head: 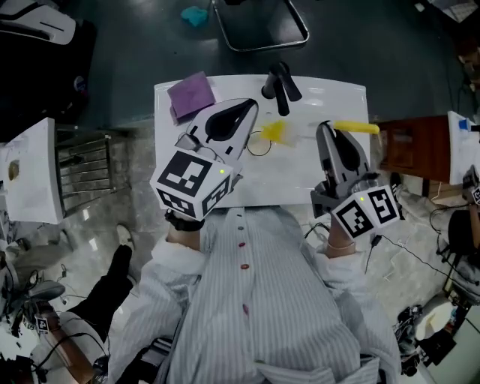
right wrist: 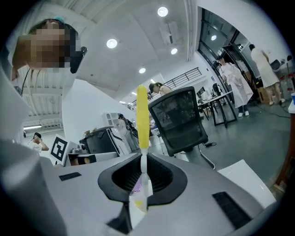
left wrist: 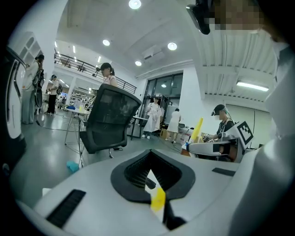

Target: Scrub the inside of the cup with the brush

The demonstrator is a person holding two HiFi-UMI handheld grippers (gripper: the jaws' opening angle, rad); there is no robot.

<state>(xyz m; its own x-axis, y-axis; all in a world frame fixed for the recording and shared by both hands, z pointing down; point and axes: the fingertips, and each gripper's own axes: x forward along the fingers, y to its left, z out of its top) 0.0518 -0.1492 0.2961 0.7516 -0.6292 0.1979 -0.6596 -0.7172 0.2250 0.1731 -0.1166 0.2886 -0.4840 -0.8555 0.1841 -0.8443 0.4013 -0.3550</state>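
Above the white table (head: 300, 180) my left gripper (head: 252, 112) is shut. In the left gripper view a small yellow piece (left wrist: 158, 199) is pinched between its jaws. In the head view the round rim of a clear cup (head: 259, 144) shows just beside that gripper, with a yellow patch (head: 274, 133) next to it; the clear wall is hard to make out. My right gripper (head: 325, 129) is shut on the brush, whose yellow handle (head: 357, 127) sticks out to the right. In the right gripper view the handle (right wrist: 143, 117) rises from the jaws on a thin white stem.
A purple cloth (head: 191, 94) lies at the table's far left corner, and a black object (head: 279, 81) stands at its far edge. Beyond are a chair base (head: 259, 26) and a teal scrap (head: 195, 15) on the floor. A brown cabinet (head: 412, 146) stands right. People are in the background.
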